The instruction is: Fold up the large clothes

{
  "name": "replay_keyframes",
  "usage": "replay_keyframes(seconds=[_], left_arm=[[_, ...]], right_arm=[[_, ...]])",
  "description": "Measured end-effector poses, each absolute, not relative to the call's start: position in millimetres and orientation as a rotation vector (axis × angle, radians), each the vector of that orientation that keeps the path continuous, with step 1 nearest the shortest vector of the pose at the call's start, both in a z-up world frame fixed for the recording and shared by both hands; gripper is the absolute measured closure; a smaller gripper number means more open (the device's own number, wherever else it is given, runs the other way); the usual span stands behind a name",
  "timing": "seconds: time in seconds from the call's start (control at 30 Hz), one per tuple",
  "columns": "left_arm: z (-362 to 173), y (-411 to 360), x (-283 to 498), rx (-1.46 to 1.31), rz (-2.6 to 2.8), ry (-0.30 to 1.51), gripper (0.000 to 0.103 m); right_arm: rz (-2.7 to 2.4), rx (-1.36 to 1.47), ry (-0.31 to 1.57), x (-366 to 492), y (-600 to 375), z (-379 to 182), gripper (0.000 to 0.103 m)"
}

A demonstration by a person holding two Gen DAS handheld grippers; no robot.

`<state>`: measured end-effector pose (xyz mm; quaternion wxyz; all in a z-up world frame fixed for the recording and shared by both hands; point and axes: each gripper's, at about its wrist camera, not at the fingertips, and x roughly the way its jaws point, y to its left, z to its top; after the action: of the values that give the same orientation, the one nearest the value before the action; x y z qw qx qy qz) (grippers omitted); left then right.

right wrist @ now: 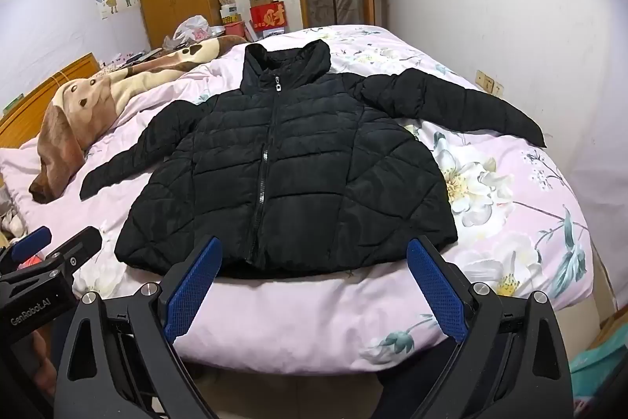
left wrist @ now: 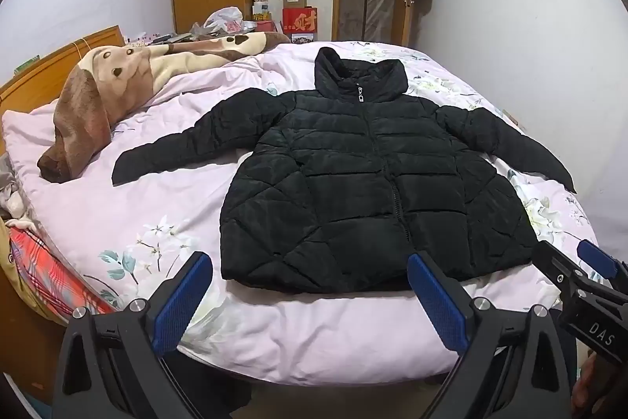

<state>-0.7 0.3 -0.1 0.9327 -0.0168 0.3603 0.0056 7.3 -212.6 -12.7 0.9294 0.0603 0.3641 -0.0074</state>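
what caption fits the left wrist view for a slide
Open left gripper above bed edge, facing a flat black quilted puffer jacket.

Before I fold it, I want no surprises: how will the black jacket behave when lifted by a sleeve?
The jacket looks quilted and puffy, so it is probably light but springy, resisting flat creases. Its sleeve lies limp, so it should drape. The smooth shell may slide on the quilt.
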Motion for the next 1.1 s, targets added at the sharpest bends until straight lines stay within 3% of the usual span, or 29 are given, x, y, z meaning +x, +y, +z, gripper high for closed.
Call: replay_keyframes(seconds=[1.1], left_arm=[[3, 9, 14, -0.064, 0.061, 0.739, 0.002]], right_arm=[[-0.042, 0.072, 0.685, 18, -210, -2, 0.007]])
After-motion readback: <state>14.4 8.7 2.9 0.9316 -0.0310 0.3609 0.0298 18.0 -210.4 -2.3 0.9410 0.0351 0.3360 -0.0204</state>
